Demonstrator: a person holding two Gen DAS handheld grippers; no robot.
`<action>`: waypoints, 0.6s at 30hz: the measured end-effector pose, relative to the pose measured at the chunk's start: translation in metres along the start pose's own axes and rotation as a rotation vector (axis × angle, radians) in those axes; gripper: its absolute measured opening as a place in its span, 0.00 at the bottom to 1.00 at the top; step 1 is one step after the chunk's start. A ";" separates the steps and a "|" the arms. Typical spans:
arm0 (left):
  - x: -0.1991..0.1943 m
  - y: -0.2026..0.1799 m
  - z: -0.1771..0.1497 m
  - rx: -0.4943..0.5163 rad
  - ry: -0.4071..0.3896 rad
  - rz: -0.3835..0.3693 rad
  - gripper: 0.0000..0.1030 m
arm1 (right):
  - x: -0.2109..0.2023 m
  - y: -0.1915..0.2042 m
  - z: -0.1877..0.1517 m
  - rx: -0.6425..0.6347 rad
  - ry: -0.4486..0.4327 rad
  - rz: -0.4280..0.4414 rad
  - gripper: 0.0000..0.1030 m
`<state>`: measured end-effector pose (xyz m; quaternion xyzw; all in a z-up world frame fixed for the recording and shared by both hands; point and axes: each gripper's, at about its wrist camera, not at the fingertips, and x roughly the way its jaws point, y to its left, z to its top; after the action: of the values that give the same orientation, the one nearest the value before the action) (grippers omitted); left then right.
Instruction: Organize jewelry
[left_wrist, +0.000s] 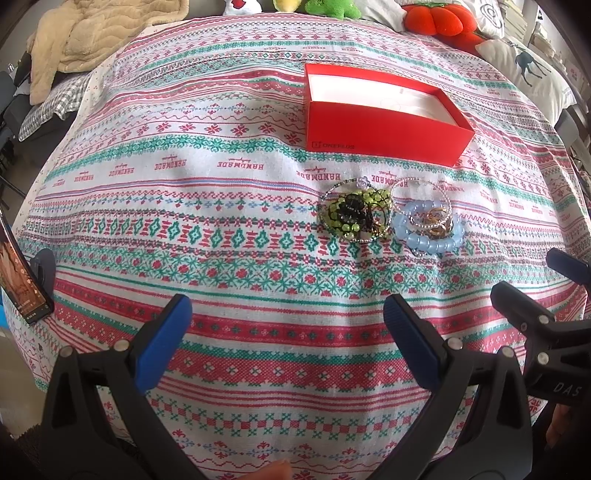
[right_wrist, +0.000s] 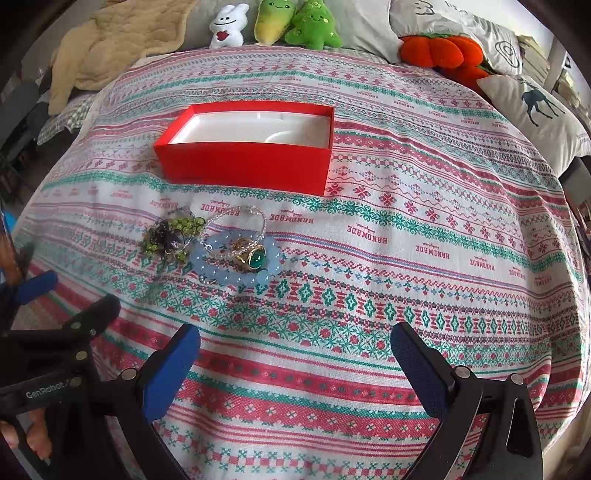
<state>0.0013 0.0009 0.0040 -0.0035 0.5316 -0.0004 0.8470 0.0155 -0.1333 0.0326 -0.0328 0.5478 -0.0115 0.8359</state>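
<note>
An open red box (left_wrist: 384, 136) with a white inside stands on the patterned cloth; it also shows in the right wrist view (right_wrist: 247, 162). In front of it lies a jewelry pile: a green and black bead bracelet (left_wrist: 351, 214) (right_wrist: 171, 234), a pale blue bead bracelet (left_wrist: 432, 240) (right_wrist: 229, 273), thin silver chains, and a gold ring with a green stone (right_wrist: 253, 254). My left gripper (left_wrist: 286, 332) is open and empty, nearer than the pile. My right gripper (right_wrist: 295, 363) is open and empty, nearer than the pile and to its right.
The table (right_wrist: 406, 258) carries a red, green and white patterned cloth. A phone (left_wrist: 20, 280) stands at the left edge. Plush toys (right_wrist: 291, 22), an orange pumpkin cushion (right_wrist: 439, 51), a deer pillow (right_wrist: 535, 110) and a beige blanket (left_wrist: 92, 33) lie beyond the far edge.
</note>
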 end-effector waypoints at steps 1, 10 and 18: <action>0.000 0.000 0.000 0.000 0.000 0.000 1.00 | 0.000 0.000 0.000 -0.001 -0.001 0.000 1.00; 0.011 0.003 0.002 -0.004 0.000 0.036 1.00 | -0.003 0.001 0.004 -0.008 -0.011 -0.012 1.00; 0.017 0.001 0.000 0.012 0.007 0.067 1.00 | -0.003 0.002 0.002 -0.012 -0.010 -0.016 1.00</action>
<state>0.0089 0.0015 -0.0116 0.0195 0.5342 0.0248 0.8448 0.0162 -0.1312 0.0361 -0.0422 0.5436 -0.0145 0.8382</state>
